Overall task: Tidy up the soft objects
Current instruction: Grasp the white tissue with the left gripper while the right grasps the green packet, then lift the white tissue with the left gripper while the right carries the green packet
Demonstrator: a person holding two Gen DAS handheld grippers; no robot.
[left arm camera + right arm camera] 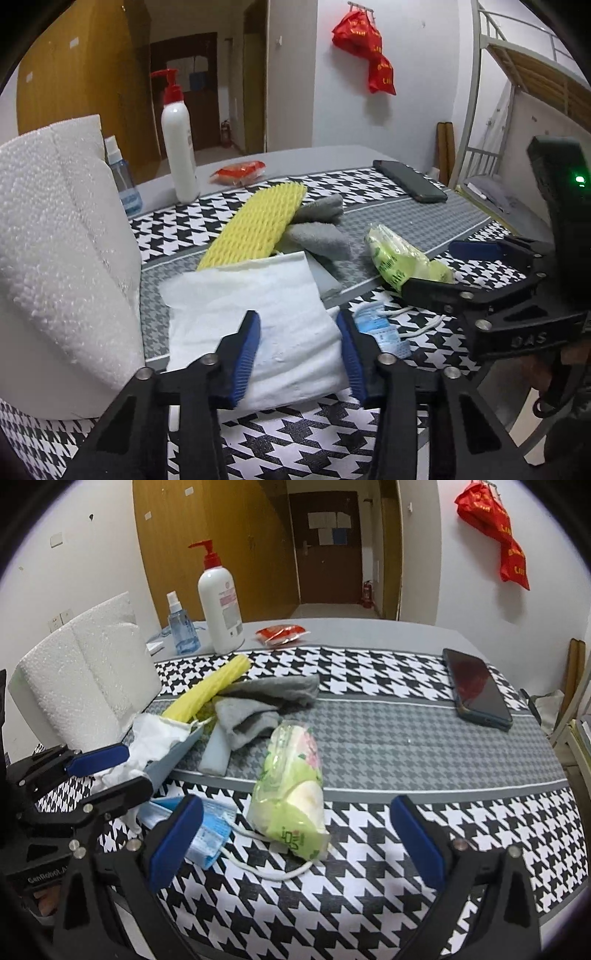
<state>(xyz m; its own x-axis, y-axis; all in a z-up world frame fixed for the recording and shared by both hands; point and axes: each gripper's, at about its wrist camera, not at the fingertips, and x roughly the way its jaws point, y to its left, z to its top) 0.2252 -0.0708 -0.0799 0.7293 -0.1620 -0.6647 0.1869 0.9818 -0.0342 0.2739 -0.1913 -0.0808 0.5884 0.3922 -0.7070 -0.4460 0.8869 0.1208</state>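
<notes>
Left gripper [299,354], jaws partly closed around the near edge of a white tissue [255,310]; pads at its sides, whether pressing cannot be told. Tissue directly ahead, reaching away toward a yellow foam net [255,221] and grey cloth [317,240].

Right gripper [295,845] wide open, empty. Green tissue pack [291,790] just ahead between the fingers' lines, long axis running away from the gripper and leaning slightly left; right hand clearly nearer to it. Probably needs only a straight advance before closing across its width.

Blue face mask [207,827] lying flat beside the left finger, loops trailing under the pack.

No bin or box seen; paper towel roll [55,240] standing at left.
</notes>
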